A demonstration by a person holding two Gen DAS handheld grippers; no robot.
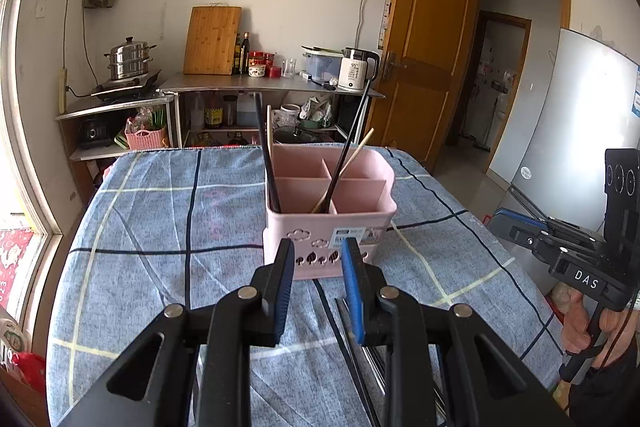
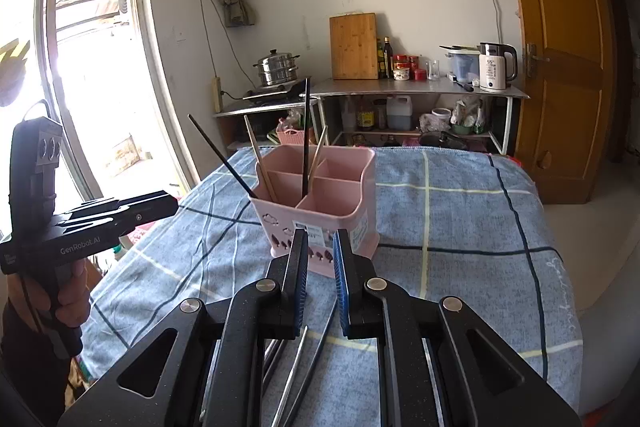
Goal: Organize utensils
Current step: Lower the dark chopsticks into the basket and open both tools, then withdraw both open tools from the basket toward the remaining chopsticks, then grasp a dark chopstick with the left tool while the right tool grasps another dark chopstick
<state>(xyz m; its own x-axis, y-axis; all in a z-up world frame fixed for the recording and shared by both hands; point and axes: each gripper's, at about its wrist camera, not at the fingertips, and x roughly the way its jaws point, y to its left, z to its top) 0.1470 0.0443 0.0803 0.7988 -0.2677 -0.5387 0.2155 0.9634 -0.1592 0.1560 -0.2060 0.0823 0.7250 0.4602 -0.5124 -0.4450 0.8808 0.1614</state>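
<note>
Left wrist view, left to right: steamer pot (image 1: 130, 57) on a side shelf, cutting board (image 1: 212, 41) leaning on the wall, bottles and jars beside it, white kettle (image 1: 356, 69) on the steel shelf unit, wooden door (image 1: 428, 39), fridge (image 1: 568, 131) at far right. Worktop under a blue plaid cloth (image 1: 160, 211). Pink utensil caddy (image 1: 330, 205) stands upright mid-worktop, four compartments. Black chopstick (image 1: 266, 155) leans in the front-left compartment; another black chopstick (image 1: 348, 147) and a wooden chopstick (image 1: 352, 159) lean in the middle area, exact compartment unclear. Left tool (image 1: 318, 279) just in front of the caddy, jaws parted, nothing between the pads, released. Loose metal and black utensils (image 1: 352, 331) lie on the cloth under it. Right tool body (image 1: 580, 255) at the right edge, held by a hand (image 1: 580, 323).

Right wrist view, left to right: window, left tool body (image 2: 92, 223) with a hand (image 2: 70, 291) on the grip, caddy (image 2: 320, 199) centre with sticks leaning left. Right tool (image 2: 320, 267) in front of it, narrow gap between pads, empty, released. Metal chopsticks (image 2: 296, 359) on the cloth just below the pads.
</note>
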